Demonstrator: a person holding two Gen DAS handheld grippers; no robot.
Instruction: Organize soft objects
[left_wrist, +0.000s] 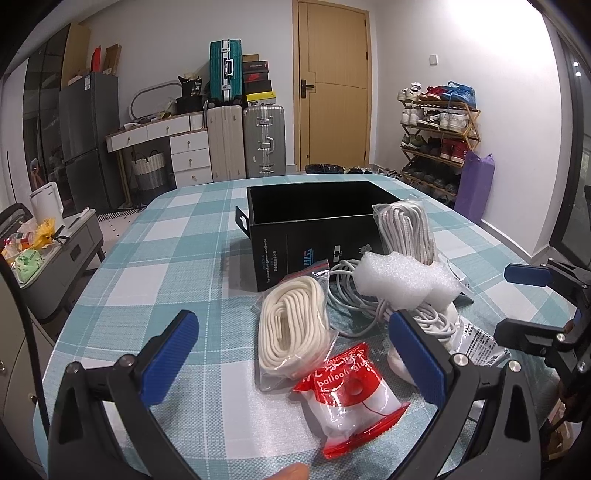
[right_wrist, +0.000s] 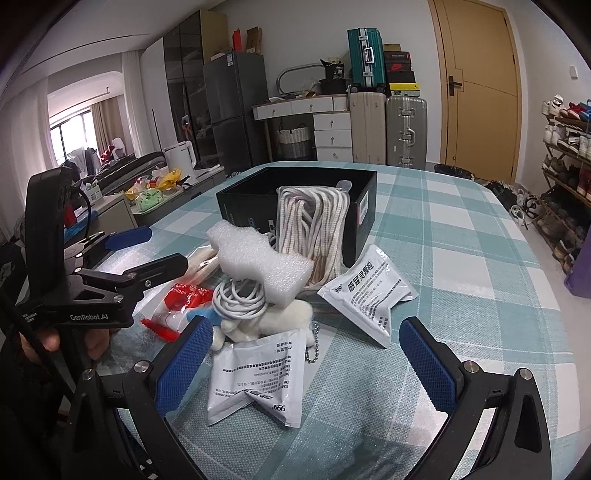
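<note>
A: Left wrist view first: what is the left gripper (left_wrist: 291, 354) doing?

B: It is hovering with its jaws spread wide, holding nothing. A red balloon-glue packet (left_wrist: 351, 398) and a bagged cream rope (left_wrist: 293, 332) are lying between its fingers on the checked tabletop (left_wrist: 166, 236).

A: And the right gripper (right_wrist: 306, 369)?

B: It is also gaping wide and empty, hanging over two silver sachets (right_wrist: 258, 380). Just beyond them a white plush toy (right_wrist: 269, 321) is lying beside a coiled white cable (right_wrist: 240, 299), with a white foam block (right_wrist: 258, 258) resting on top.

A: Farther out?

B: A bagged striped rope (right_wrist: 314, 225) is leaning against the open black box (right_wrist: 365, 206), which is sitting near the tabletop's middle.
</note>
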